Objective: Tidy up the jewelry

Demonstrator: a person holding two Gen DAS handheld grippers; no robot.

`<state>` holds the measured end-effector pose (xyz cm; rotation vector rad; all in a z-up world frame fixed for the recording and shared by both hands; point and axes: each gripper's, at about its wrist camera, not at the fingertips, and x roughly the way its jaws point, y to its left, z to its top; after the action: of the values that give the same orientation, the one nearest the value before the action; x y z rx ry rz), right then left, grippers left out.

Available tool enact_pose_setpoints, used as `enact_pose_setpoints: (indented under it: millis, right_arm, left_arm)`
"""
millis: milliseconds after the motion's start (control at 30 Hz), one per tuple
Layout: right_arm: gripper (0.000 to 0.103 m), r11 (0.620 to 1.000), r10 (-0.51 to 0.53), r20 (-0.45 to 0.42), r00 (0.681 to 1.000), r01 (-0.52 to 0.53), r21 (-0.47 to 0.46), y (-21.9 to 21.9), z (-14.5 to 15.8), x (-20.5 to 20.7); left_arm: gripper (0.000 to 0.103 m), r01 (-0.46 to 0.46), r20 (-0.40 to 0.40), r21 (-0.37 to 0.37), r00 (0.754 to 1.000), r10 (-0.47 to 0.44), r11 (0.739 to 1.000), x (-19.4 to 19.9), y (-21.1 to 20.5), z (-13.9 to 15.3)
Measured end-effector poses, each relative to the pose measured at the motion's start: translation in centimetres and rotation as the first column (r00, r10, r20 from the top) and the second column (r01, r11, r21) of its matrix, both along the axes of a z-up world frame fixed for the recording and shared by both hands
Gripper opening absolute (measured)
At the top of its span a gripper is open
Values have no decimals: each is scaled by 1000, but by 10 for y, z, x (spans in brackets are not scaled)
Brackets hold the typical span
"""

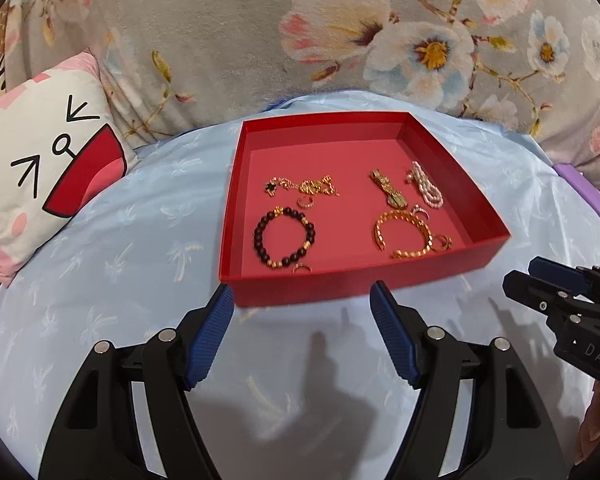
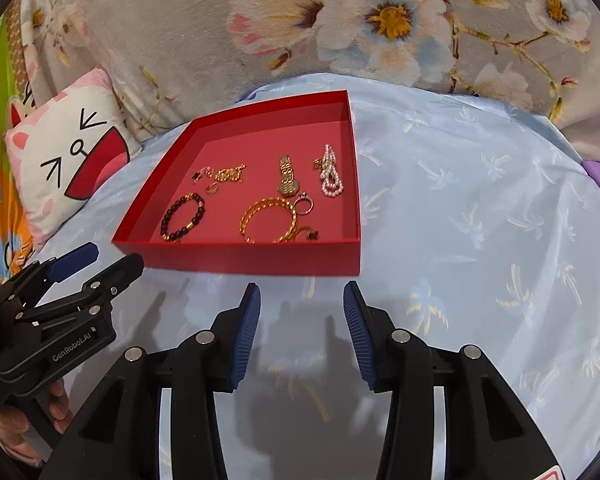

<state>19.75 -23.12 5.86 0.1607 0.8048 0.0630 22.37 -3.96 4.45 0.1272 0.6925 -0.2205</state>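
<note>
Red tray [image 1: 440,258] sits on the blue bedsheet [image 1: 120,248], jewelry laid out inside in separate spots: dark bead bracelet [image 1: 283,237] near left, gold chain [image 1: 304,187] far left, gold watch [image 1: 389,190] and pearl strand [image 1: 425,189] far right, gold bangle [image 1: 405,233] near right with small rings beside it. Spacing looks deliberate, so pieces don't tangle.

Left hand-held gripper [image 1: 302,300] hovers just short of the tray's near wall, jaws apart, nothing between them. Right hand-held gripper [image 2: 302,298] likewise: jaws parted, empty, near the tray's near right corner.

Low tray walls on all sides; entry needs to come from above. Far half of the tray floor is bare, room to place or shift pieces. Open sheet right of the tray; cartoon pillow [image 1: 48,168] crowds the left, floral blanket [image 1: 228,40] rises behind.
</note>
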Motion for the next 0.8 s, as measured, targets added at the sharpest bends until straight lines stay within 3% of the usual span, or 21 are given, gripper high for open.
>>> enact_pose_setpoints:
  millis: [433, 800]
  right_arm:
    - [53, 1000, 9, -10, 1000, -10, -19, 11, -11, -43]
    - [64, 995, 26, -12, 1000, -27, -97, 35, -28, -66]
  left_arm:
    - [69, -21, -14, 23, 1000, 21, 1000, -46, 4, -19]
    - [87, -73, 14, 6, 997, 73, 997, -67, 15, -21]
